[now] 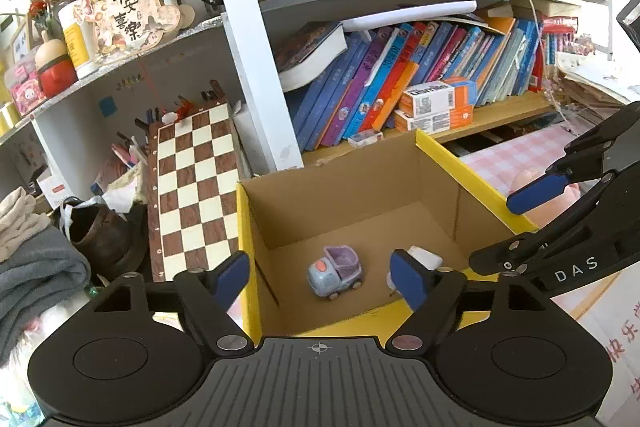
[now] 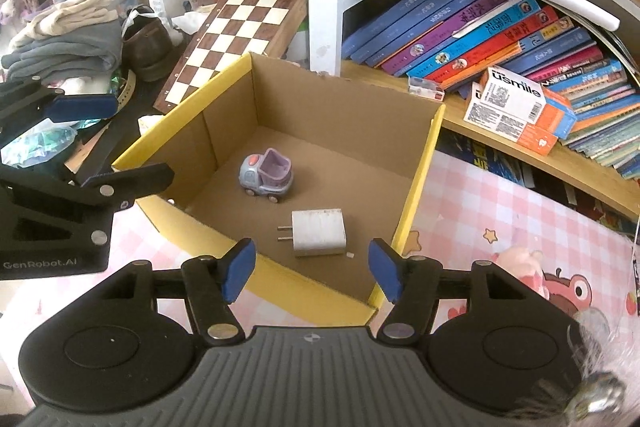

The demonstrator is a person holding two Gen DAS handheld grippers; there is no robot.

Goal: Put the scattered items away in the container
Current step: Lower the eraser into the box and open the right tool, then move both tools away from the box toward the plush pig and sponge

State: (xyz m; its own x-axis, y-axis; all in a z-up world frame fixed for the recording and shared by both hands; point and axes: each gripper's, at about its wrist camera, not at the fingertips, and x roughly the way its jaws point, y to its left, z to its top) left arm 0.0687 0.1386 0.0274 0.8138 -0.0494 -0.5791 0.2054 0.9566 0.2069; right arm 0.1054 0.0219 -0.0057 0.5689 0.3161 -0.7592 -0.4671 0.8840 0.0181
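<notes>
Both the left gripper (image 1: 320, 277) and right gripper (image 2: 312, 269) gape empty over the box (image 2: 416, 187) (toy truck (image 2: 266, 175), seemingly a charger (image 2: 318, 231), inside).

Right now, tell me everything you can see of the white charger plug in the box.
The white charger plug is a squarish, rounded-edge block, seemingly plastic, its top face dulled or scuffed grey. Two metal prongs stick out from one side. It lies flat on the brown floor of the yellow-rimmed cardboard box, near the front wall, apart from the purple toy car further in. A tiny white scrap lies beside one corner. Nothing grips it: the right tongs stand open above it.
</notes>
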